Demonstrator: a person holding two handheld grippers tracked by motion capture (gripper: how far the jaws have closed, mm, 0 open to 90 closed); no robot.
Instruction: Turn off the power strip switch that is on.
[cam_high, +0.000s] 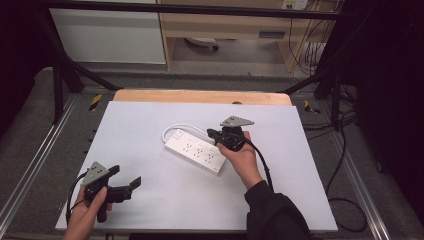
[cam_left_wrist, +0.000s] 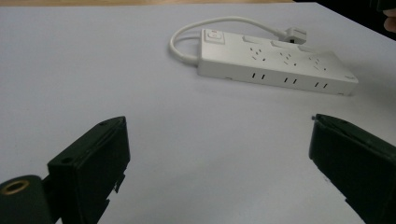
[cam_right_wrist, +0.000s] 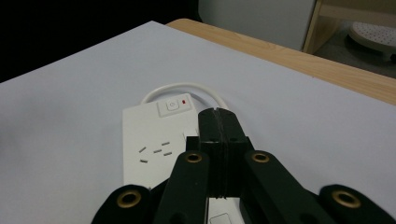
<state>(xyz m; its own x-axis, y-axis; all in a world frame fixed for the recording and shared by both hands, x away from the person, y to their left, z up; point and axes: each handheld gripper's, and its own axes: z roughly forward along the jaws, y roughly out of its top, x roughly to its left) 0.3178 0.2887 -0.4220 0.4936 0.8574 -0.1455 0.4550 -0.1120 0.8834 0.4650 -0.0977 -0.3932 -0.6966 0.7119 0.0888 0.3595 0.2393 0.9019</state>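
One white sheet (cam_high: 150, 150) covers the wooden table (cam_high: 200, 96).

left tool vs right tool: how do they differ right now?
The left tool has its jaws wide apart with nothing between them; the right tool has its jaws pressed shut with nothing visible between them. The left tool sits near the table's near left edge, apart from the power strip; the right tool is above the strip. Both are black, hand-held, topped by a grey plate.

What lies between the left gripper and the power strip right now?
Nothing but bare white table surface. In the left gripper view the left gripper stands open, and the stretch ahead up to the power strip is clear.
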